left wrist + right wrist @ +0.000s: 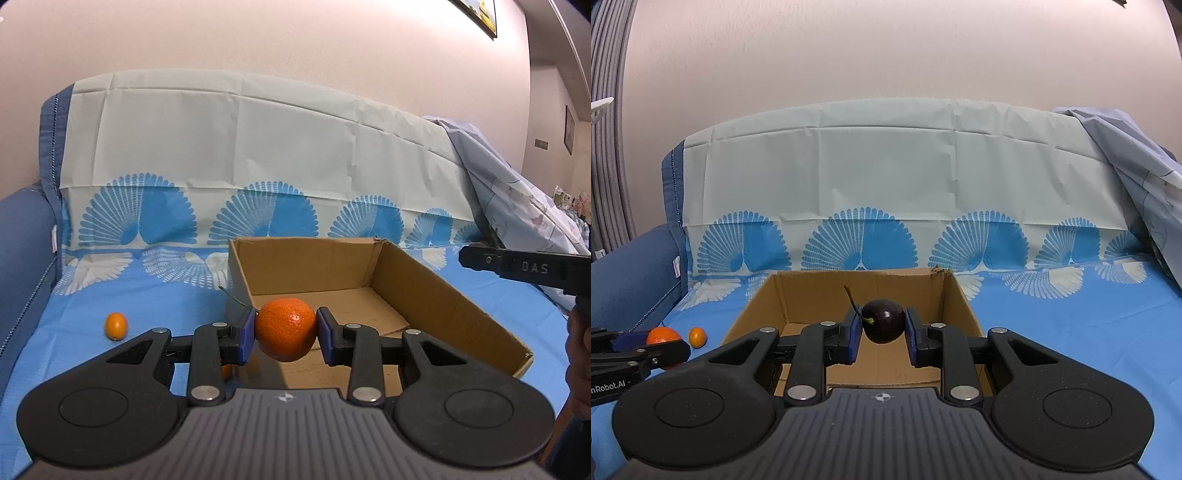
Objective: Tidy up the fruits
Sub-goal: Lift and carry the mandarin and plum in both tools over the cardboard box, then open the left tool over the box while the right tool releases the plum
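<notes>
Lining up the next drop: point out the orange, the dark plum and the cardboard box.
orange (286, 328): left wrist view, middle of its front skin, between the pads.
dark plum (884, 320): right wrist view, middle of its glossy body.
cardboard box (436, 295): left wrist view, inner face of its right wall.

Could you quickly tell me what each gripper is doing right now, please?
Left gripper: closed on the orange, held near the cardboard box.
Right gripper: closed on the dark plum, held over the box.

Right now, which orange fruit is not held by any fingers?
The small oval kumquat lying on the blue sheet; the bigger round orange is clamped in the left gripper.
</notes>
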`<move>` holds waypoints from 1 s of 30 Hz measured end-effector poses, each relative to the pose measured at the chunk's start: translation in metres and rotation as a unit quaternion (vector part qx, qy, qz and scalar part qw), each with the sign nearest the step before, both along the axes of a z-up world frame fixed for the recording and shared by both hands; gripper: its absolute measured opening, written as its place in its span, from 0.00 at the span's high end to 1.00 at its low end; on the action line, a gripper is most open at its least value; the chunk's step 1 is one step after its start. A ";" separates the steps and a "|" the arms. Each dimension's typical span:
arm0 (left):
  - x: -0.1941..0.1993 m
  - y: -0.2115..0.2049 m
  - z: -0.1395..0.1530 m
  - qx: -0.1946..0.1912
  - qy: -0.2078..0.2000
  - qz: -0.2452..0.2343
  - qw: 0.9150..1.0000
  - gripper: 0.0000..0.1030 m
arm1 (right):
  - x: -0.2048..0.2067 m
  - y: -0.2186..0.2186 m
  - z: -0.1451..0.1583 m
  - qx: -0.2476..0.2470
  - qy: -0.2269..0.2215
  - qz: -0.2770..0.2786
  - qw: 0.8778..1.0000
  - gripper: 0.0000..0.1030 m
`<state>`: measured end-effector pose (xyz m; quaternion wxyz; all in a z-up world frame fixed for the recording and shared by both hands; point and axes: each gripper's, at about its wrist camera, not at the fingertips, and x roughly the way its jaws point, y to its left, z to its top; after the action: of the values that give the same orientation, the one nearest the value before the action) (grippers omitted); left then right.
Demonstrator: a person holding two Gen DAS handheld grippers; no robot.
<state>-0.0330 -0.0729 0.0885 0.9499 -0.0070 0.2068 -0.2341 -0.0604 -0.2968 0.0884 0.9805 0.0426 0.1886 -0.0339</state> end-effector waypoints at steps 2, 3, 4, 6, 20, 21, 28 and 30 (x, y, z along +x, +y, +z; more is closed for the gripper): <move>-0.001 -0.003 -0.001 0.001 -0.001 -0.007 1.000 0.62 | 0.002 0.000 -0.001 -0.002 0.002 -0.001 1.000 0.75; -0.001 -0.004 -0.001 0.002 -0.003 -0.011 1.000 0.62 | 0.003 0.001 -0.001 -0.002 0.003 -0.002 1.000 0.75; -0.001 -0.006 -0.001 0.003 -0.006 -0.015 1.000 0.62 | 0.004 0.002 -0.001 -0.002 0.005 -0.002 1.000 0.75; -0.002 -0.010 -0.002 0.005 -0.010 -0.020 1.000 0.62 | 0.005 0.002 -0.002 -0.002 0.008 -0.004 1.000 0.75; -0.010 -0.021 -0.004 0.006 -0.018 -0.038 0.999 0.62 | 0.009 0.010 -0.007 -0.019 0.022 0.005 1.000 0.75; -0.010 -0.022 -0.004 0.006 -0.016 -0.038 0.999 0.62 | 0.009 0.010 -0.007 -0.020 0.024 0.006 1.000 0.75; -0.011 -0.024 -0.005 0.011 -0.018 -0.045 0.999 0.62 | 0.009 0.013 -0.007 -0.027 0.025 0.009 0.999 0.75; -0.012 -0.024 -0.005 0.012 -0.017 -0.046 0.999 0.62 | 0.009 0.013 -0.007 -0.027 0.026 0.008 0.999 0.75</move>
<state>-0.0451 -0.0972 0.0832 0.9416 0.0180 0.1932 -0.2753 -0.0517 -0.2839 0.0810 0.9764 0.0141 0.2132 -0.0318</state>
